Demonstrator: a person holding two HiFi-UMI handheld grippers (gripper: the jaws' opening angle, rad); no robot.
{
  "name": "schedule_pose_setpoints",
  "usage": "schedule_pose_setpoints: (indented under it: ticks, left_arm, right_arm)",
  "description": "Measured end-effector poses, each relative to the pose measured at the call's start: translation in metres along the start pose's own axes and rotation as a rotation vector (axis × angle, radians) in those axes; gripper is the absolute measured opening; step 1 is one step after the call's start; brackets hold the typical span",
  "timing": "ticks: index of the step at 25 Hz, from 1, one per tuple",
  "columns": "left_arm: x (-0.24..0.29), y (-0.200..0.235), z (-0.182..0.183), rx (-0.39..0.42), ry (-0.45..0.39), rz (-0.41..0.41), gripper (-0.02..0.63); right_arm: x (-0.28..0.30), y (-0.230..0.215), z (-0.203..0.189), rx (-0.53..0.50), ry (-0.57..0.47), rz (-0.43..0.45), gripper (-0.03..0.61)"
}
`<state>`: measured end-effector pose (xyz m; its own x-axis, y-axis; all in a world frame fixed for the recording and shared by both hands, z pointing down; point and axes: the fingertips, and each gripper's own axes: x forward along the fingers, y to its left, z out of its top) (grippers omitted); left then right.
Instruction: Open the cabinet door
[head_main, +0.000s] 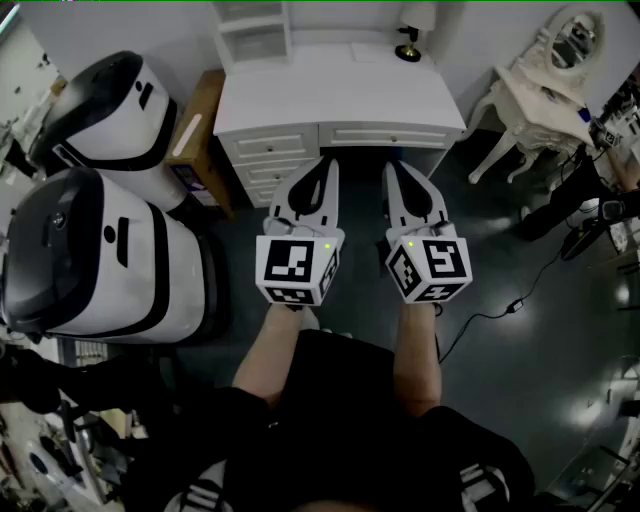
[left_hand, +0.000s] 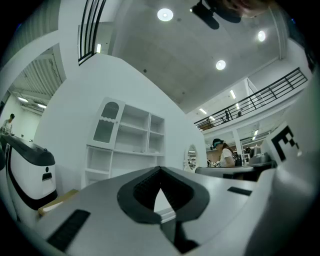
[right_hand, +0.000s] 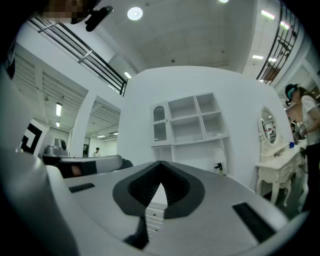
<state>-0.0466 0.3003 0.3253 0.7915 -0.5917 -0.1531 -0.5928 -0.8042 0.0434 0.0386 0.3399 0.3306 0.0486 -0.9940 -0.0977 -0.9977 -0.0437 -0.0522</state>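
Observation:
The white cabinet (head_main: 255, 30) stands on the back of a white desk (head_main: 340, 90). Its small arched glass door (left_hand: 106, 122) (right_hand: 159, 124) at the upper left is closed. I hold both grippers side by side at some distance in front of the desk, pointing at it. My left gripper (head_main: 328, 162) (left_hand: 160, 169) is shut, tips together, nothing between them. My right gripper (head_main: 392, 167) (right_hand: 161, 163) is likewise shut and empty. Neither touches the furniture.
Desk drawers (head_main: 275, 145) face me; a small black lamp (head_main: 408, 45) stands on the desk. Two big white-and-black machines (head_main: 110, 110) (head_main: 90, 250) fill the left, with a wooden stand (head_main: 200, 120) beside the desk. A white dressing table (head_main: 545, 80) and a person (right_hand: 305, 115) are at right; a cable (head_main: 500, 310) lies on the floor.

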Motion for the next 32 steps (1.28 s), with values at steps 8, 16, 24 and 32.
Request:
schedule_pose_setpoints:
  ticks: [8, 16, 24, 32]
  left_arm:
    - [0.010, 0.005, 0.002, 0.006, -0.010, -0.010, 0.011]
    - [0.039, 0.008, 0.012, 0.027, -0.057, -0.058, 0.011]
    - [0.089, 0.038, 0.014, 0.031, -0.087, -0.086, 0.011]
    - [0.138, 0.118, -0.005, 0.001, -0.013, 0.005, 0.011]
  right_arm:
    - [0.011, 0.003, -0.004, -0.013, 0.014, 0.029, 0.020]
    - [0.028, -0.023, -0.004, -0.010, -0.010, -0.004, 0.018]
    - [0.084, -0.044, -0.006, -0.003, -0.037, -0.002, 0.020]
    - [0.174, -0.031, -0.027, 0.049, 0.007, 0.078, 0.018]
